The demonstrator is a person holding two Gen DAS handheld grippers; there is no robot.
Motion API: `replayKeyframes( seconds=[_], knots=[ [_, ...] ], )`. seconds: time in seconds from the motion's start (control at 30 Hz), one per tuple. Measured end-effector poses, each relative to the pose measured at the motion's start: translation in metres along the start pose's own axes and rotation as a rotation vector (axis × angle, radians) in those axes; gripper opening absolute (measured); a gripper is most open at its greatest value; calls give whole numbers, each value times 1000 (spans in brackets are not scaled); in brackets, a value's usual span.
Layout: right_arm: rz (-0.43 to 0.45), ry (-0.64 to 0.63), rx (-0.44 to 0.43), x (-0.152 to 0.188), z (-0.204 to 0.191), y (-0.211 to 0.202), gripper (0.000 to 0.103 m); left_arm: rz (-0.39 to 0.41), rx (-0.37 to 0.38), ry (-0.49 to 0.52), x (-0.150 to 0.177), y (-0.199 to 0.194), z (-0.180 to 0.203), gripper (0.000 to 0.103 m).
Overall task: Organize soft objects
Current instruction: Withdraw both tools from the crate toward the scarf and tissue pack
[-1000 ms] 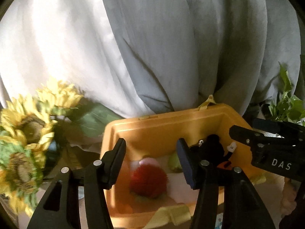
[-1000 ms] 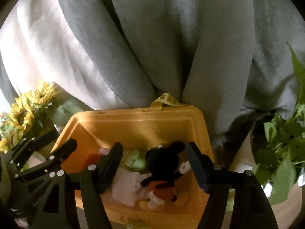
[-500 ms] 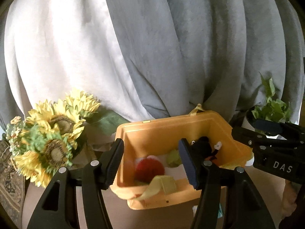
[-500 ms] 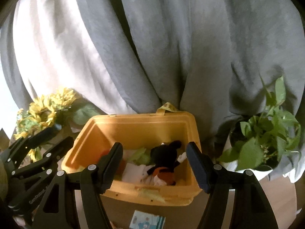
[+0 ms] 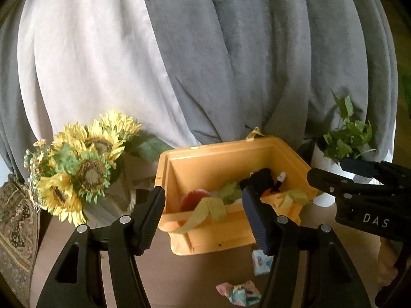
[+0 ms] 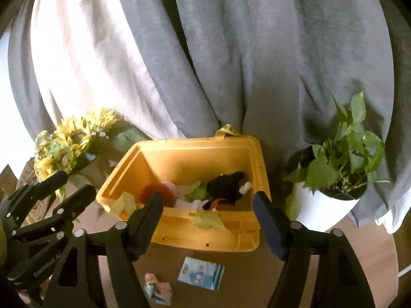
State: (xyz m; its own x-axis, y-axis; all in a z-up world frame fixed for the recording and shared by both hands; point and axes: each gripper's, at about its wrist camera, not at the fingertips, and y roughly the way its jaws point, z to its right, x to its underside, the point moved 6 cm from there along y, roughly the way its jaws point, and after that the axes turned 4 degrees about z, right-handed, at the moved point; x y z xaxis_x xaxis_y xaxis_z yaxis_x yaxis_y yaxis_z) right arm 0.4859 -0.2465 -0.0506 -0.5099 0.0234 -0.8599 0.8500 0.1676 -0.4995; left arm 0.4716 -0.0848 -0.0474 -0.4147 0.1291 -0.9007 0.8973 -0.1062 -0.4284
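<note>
A yellow plastic storage bin sits on the brown tabletop, backed against the hanging grey and white curtains. Inside it lie a black plush mouse toy with orange shorts, a fuzzy red ball, a pale green soft piece and some white fabric, all bunched along the bin's floor. Pale yellow-green strap ends drape over the near rim. On the table just in front of the bin rest a small flat packet with a light blue printed cover and a crumpled pastel floral cloth, apart from each other. The left gripper hovers before the bin with its black fingers spread wide and nothing between them. The right gripper hangs beside it, jaws likewise parted and empty. A bunch of artificial sunflowers stands left of the bin, and a leafy green plant in a white pot stands to its right.
</note>
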Motion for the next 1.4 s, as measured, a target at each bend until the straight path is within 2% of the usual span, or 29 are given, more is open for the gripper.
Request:
replayKeyframes(
  seconds=[0.2, 0.63, 1.17, 1.4],
  knots=[
    [-13, 28, -2, 13, 1, -9, 79, -18, 4, -15, 20, -14, 5, 63],
    [-80, 53, 0, 53, 0, -11, 80, -34, -12, -14, 61, -30, 7, 66],
    [-202, 85, 3, 97, -1, 11, 80, -86, 2, 11, 115, -26, 24, 67],
    [-263, 81, 0, 115, -5, 26, 80, -120, 33, 39, 138, -19, 37, 69]
  ],
)
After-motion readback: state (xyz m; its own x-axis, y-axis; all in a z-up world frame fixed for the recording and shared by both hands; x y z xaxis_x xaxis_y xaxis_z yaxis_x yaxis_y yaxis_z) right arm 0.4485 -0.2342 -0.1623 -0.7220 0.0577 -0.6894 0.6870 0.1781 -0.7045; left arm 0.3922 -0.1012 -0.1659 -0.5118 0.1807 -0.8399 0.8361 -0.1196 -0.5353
